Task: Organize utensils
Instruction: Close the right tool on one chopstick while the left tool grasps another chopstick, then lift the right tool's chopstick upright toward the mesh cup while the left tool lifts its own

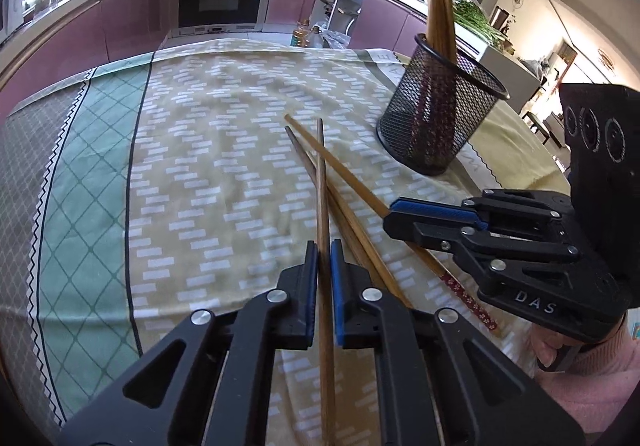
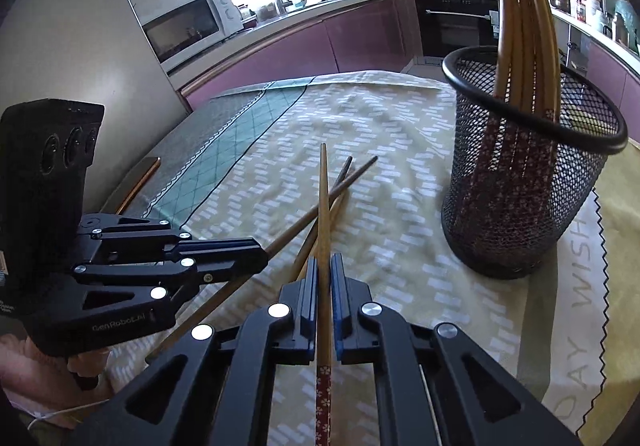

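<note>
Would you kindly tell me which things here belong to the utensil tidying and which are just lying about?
Job: loose chopsticks, mesh holder, left gripper, right gripper.
Lying about: oil bottle, microwave, greens.

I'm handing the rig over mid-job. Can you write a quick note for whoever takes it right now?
Left gripper: fingers shut on one chopstick.
Right gripper: fingers shut on a floral-ended chopstick.
Third chopstick lies loose on the tablecloth, crossed with the two held ones.
Mesh holder stands upright on the right side, several chopsticks already inside.
Left to do: move both held chopsticks into the holder, then the loose one.
</note>
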{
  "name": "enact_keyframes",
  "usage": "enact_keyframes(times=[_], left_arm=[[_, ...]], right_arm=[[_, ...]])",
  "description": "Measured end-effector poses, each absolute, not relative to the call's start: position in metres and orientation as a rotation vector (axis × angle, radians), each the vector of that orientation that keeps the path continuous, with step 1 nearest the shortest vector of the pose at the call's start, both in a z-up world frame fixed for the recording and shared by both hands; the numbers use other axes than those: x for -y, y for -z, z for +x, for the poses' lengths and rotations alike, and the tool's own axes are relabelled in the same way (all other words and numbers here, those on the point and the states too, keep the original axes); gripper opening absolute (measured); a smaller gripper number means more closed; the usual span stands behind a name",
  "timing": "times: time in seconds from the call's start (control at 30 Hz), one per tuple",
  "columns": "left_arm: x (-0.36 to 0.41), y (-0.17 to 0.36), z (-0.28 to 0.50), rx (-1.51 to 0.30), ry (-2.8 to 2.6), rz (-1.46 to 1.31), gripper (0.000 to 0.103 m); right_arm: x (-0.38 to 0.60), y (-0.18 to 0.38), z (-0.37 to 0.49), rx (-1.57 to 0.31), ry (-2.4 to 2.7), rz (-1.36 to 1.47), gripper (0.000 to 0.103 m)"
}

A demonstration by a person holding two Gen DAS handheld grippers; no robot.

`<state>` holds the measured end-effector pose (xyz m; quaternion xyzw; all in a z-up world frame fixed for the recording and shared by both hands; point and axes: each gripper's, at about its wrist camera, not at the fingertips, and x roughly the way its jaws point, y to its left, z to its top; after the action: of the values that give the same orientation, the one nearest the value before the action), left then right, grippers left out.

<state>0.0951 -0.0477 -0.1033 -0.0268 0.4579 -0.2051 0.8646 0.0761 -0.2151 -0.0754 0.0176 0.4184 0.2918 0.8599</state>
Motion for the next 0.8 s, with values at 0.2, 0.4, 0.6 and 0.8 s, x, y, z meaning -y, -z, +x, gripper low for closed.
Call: enact_keyframes(times=[0.2,0.4,0.6,0.8], left_arm=[[0.050,0.104,0.095,-0.973,0.442,-0.040,0.008],[0.053,0.108,0.106,-0.997,0.448,-0.005,0.010],[0.058,0.108,0.119,-1.000,0.461,0.010,0.013],[0.060,0.109,0.124,-0.997,0.442,0.008,0.008]], right_arm=[[0.212,0.079,0.077,-0.894,-0.609,0.019,0.006],[0.210,0.084,0.082,-0.907,-0.601,0.011,0.008],[0.209,0.083,0.083,-0.906,-0.601,0.006,0.008],[0.210,0.080,0.081,-0.890,-0.606,0.005,0.006]])
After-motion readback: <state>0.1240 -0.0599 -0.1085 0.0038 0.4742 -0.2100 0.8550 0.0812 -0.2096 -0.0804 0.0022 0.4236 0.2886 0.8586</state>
